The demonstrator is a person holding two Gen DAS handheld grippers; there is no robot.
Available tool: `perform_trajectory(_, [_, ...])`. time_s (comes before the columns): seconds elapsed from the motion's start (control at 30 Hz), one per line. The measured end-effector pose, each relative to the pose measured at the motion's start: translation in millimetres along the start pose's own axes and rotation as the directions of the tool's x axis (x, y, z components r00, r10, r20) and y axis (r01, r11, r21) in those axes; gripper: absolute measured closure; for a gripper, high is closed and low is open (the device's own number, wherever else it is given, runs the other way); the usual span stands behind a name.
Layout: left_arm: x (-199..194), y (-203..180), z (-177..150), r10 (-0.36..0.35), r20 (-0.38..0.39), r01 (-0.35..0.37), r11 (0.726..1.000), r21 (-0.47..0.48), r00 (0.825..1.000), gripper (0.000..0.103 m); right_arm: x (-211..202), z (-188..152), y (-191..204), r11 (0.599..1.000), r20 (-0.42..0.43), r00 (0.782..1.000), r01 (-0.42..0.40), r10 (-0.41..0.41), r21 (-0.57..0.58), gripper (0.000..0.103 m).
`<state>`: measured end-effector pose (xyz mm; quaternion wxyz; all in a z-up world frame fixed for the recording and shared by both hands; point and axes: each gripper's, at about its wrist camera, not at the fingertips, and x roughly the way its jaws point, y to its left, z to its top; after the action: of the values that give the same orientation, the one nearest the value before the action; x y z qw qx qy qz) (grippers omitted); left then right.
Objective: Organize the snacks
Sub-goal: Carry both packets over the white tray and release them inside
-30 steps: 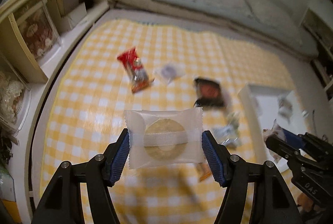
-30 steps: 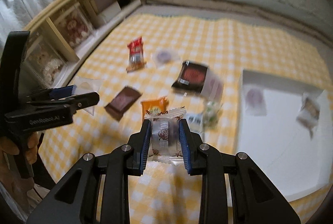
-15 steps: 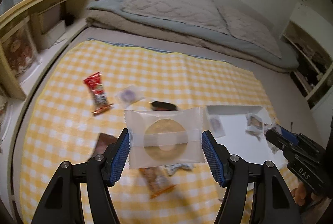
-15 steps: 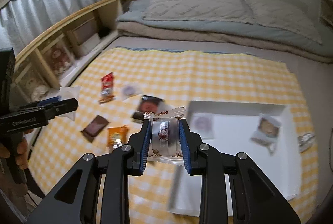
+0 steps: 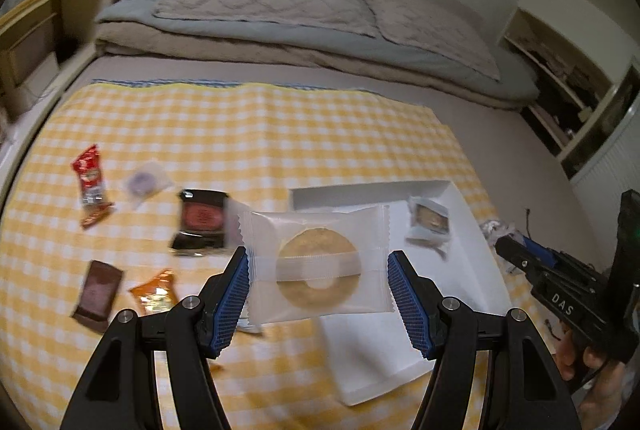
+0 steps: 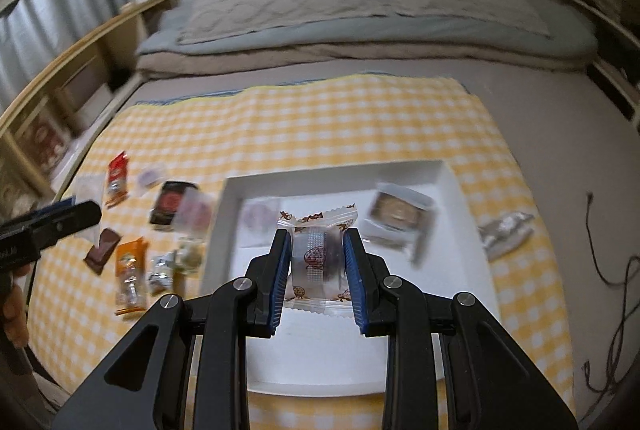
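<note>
My left gripper (image 5: 318, 284) is shut on a clear packet with a round ring cookie (image 5: 316, 262), held above the left edge of the white tray (image 5: 464, 270). My right gripper (image 6: 319, 270) is shut on a small clear candy packet with brown print (image 6: 318, 258), held over the middle of the white tray (image 6: 460, 254). The tray holds a wrapped square snack (image 6: 400, 212) and a pale packet (image 6: 256, 218). Loose snacks lie on the yellow checked cloth: a red packet (image 5: 89, 182), a black packet (image 5: 200, 220), a brown bar (image 5: 98, 288) and an orange packet (image 5: 156, 294).
A silver wrapper (image 6: 506, 232) lies on the cloth right of the tray. Folded bedding (image 5: 280, 18) lies beyond the cloth. A wooden shelf (image 6: 60, 78) runs along the left. A dark cable (image 6: 612, 270) lies on the floor at right.
Both grippers have moved right with their packets, from over the loose snacks to over the tray. The views have lifted and pulled back.
</note>
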<state>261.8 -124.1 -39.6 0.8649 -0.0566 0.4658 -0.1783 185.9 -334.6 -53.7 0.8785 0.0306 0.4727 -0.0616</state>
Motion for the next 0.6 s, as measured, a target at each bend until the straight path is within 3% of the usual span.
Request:
perform_trajectory(0.33, [74,-52,6,-0.030,-0.071,0.031,0.999,0.008,0.997,0.037,-5,-7,-68,0.993,-0.010,0.999,0.048,-0.047,0.111,0.075])
perform_trajectory(0.6, [135,-67,13,-0.010,-0.160,0.010,1.000,0.000,0.987,0.034,11,-18,-99,0.987,-0.090,0.995,0.051,-0.037,0.154,0.075])
